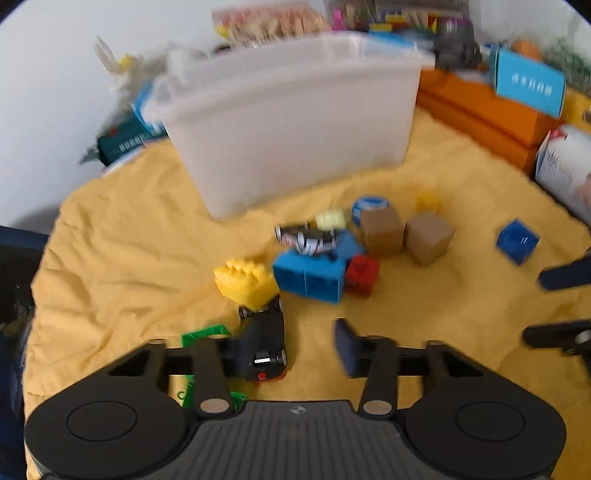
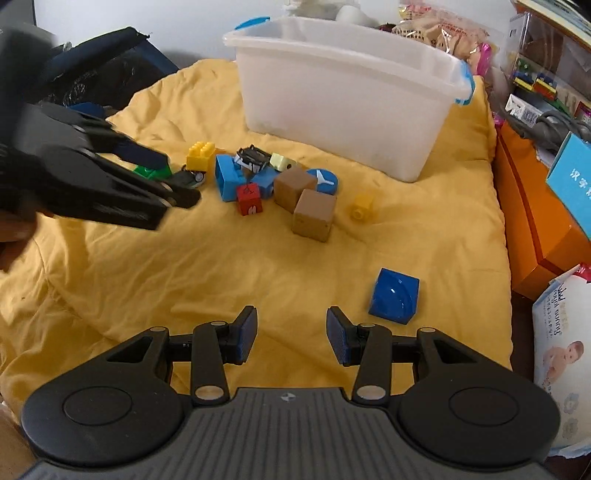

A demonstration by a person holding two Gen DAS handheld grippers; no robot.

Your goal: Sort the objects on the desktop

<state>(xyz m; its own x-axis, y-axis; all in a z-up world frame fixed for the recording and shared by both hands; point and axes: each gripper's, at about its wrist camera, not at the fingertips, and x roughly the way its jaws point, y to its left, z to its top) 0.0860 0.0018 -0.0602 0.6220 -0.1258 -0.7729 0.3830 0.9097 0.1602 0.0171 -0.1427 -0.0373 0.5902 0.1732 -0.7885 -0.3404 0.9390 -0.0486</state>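
A heap of toys lies on the yellow cloth (image 2: 221, 266): a yellow brick (image 1: 245, 282), a blue block (image 1: 308, 278), a red cube (image 1: 364, 273), two brown cubes (image 1: 428, 236) and a black toy car (image 1: 264, 339). A white plastic bin (image 2: 343, 99) stands behind them. My left gripper (image 1: 306, 347) is open, with the black car against its left finger. It also shows in the right wrist view (image 2: 177, 177), low over the heap's left end. My right gripper (image 2: 291, 336) is open and empty above bare cloth, left of a blue cube (image 2: 393, 295).
Orange boxes (image 2: 535, 221) and a light blue box (image 2: 572, 184) line the right edge. A wipes pack (image 2: 561, 354) lies at the right front. Snack bags (image 2: 443, 33) and clutter sit behind the bin. A green piece (image 1: 201, 336) lies under my left finger.
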